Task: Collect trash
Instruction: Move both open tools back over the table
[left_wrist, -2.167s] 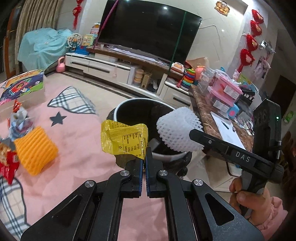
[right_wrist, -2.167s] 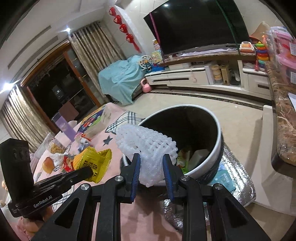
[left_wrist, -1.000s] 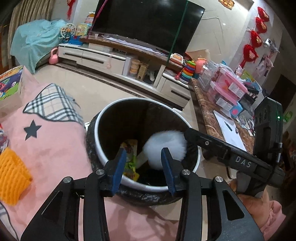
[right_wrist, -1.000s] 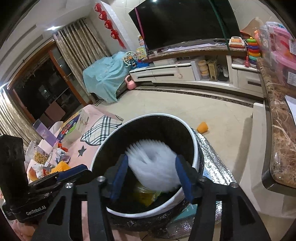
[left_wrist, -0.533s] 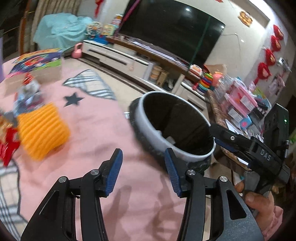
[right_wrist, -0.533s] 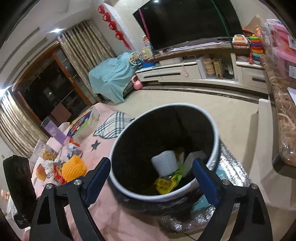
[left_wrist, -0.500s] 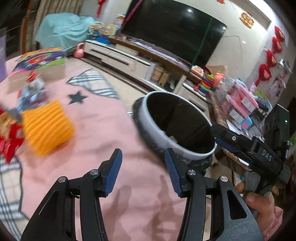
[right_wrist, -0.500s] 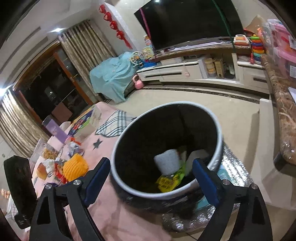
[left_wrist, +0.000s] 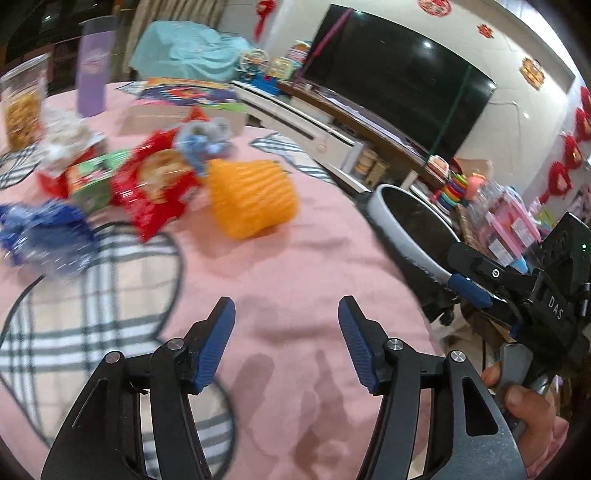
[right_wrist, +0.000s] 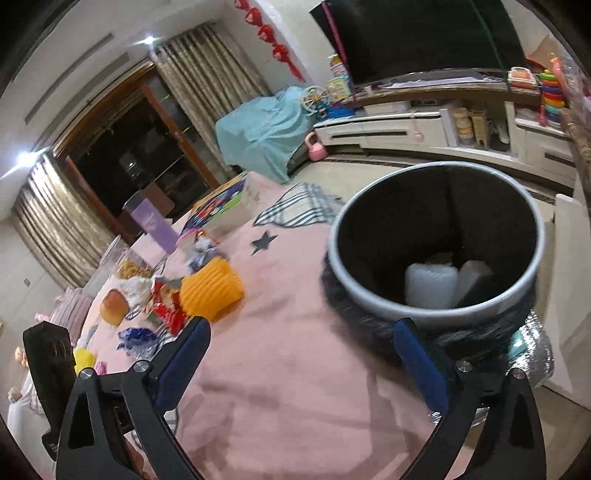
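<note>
Both units are idling empty: the left gripper (left_wrist: 286, 317) and right gripper (right_wrist: 301, 341) are standing spread wide. Remaining trash, the orange foam net (left_wrist: 251, 197) and red wrapper (left_wrist: 153, 188), is lying upper left of frame on the pink cloth (left_wrist: 295, 266); the bin (right_wrist: 436, 240) is sitting at right. Risk: motion blur is suggesting a fast sweep, so a hasty pinch may be snagging cloth.

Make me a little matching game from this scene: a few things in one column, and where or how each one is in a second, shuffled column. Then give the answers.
Things:
1. white foam net
2. orange foam net
3. left gripper
4. purple bottle

Place or state:
A. standing upright at the far side of the pink tablecloth
B. lying inside the trash bin
C. open, holding nothing, above the cloth
D. lying on the cloth beside the red snack wrapper

Pairs: 1-B, 2-D, 3-C, 4-A
</note>
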